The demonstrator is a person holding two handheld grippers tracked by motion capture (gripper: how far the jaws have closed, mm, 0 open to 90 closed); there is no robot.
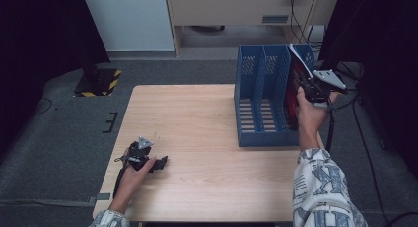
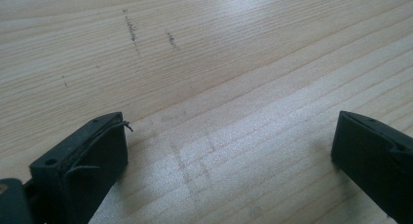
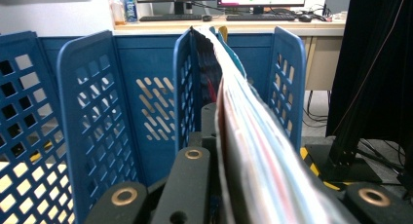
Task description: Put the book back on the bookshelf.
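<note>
Table [image 1: 197,118] of pale wood; left gripper [image 1: 158,164] gapes, right gripper [image 1: 304,84] clamps magazine [image 1: 295,89].

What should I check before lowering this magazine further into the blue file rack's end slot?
1. Right claw shut on magazine: ok.
2. Magazine inside the rack's rightmost slot: ok.
3. Magazine bottom seated on the slot floor: cannot tell.
4. Left claw open, resting on the table away from the rack: ok.
5. Other two slots free of obstacles: ok.
</note>
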